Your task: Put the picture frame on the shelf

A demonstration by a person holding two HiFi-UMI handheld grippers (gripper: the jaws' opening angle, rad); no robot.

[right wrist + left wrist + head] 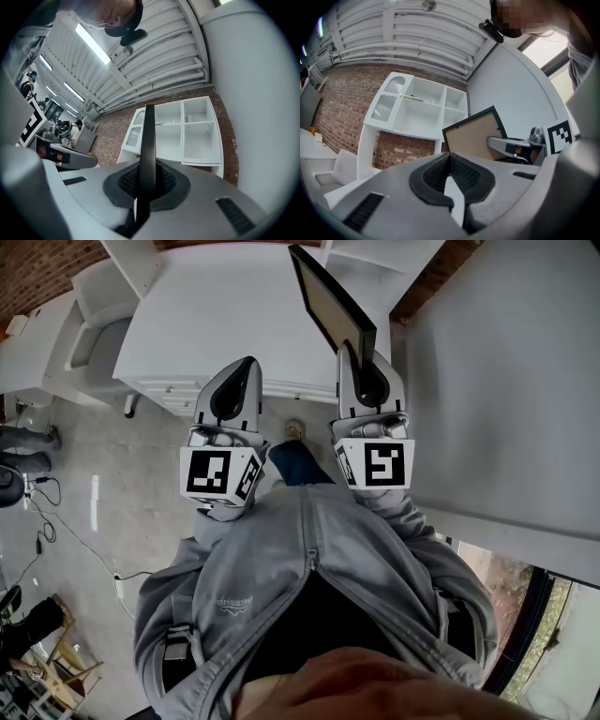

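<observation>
The black picture frame [335, 306] stands upright in my right gripper [367, 371], which is shut on its lower corner. In the right gripper view the picture frame [148, 154] shows edge-on between the pads, in front of the white shelf unit [180, 131]. In the left gripper view the frame's brown back [476, 138] faces me at the right. My left gripper [234, 390] is shut with nothing in it, beside the right one at about the same height. The shelf unit [419, 110] hangs on the brick wall with open compartments.
A white cabinet top [220, 320] lies ahead below the grippers. A white wall [506, 381] runs along the right. A white armchair [98, 315] stands at the left. Cables [56, 521] trail over the grey floor, and other people stand at the far left.
</observation>
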